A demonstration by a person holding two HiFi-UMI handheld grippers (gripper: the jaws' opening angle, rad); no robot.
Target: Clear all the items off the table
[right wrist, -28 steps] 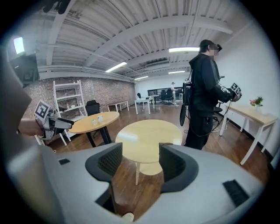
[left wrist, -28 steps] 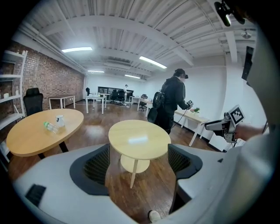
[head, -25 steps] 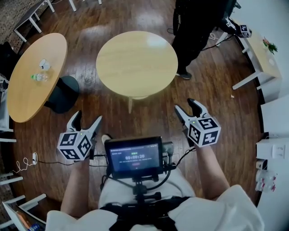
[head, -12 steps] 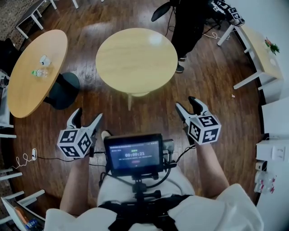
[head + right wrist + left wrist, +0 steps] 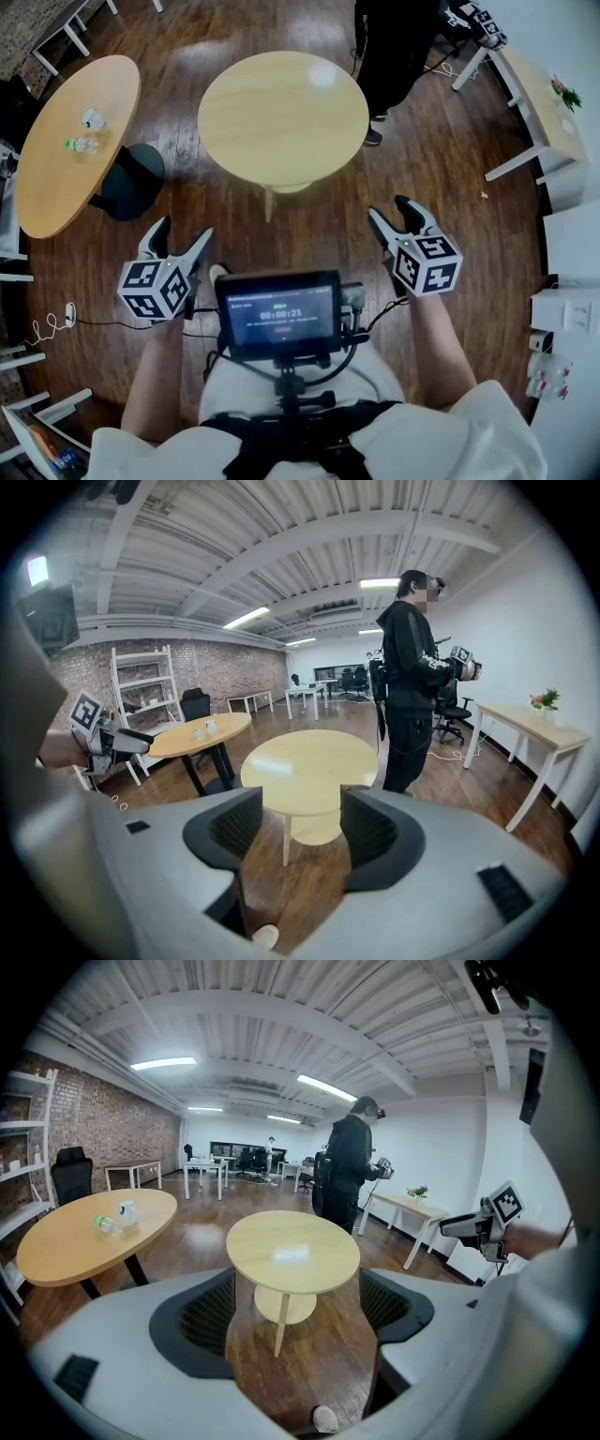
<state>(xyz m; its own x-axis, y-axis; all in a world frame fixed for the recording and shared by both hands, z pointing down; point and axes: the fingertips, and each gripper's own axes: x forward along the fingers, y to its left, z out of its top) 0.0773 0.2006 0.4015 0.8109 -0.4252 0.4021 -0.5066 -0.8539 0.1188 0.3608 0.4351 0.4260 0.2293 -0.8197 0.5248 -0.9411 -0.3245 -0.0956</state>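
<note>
The round wooden table (image 5: 281, 108) in front of me has a bare top. Further left, an oval wooden table (image 5: 56, 159) carries a plastic bottle (image 5: 81, 145) lying down and a small white cup (image 5: 91, 119). My left gripper (image 5: 183, 232) hovers over the floor short of the round table, open and holding nothing. My right gripper (image 5: 387, 210) is level with it on the right, also open and empty. In the left gripper view the round table (image 5: 292, 1246) shows between the spread jaws, with the bottle (image 5: 106, 1226) far left. The right gripper view frames the same table (image 5: 309, 761).
A person in black (image 5: 394, 47) stands just beyond the round table, holding grippers. A white desk (image 5: 539, 103) with a small plant (image 5: 562, 92) is at the right. A screen (image 5: 278, 314) hangs at my chest. Cables lie on the wooden floor.
The person in black has shifted a little behind the round table. Both my grippers have stayed almost still, open.
</note>
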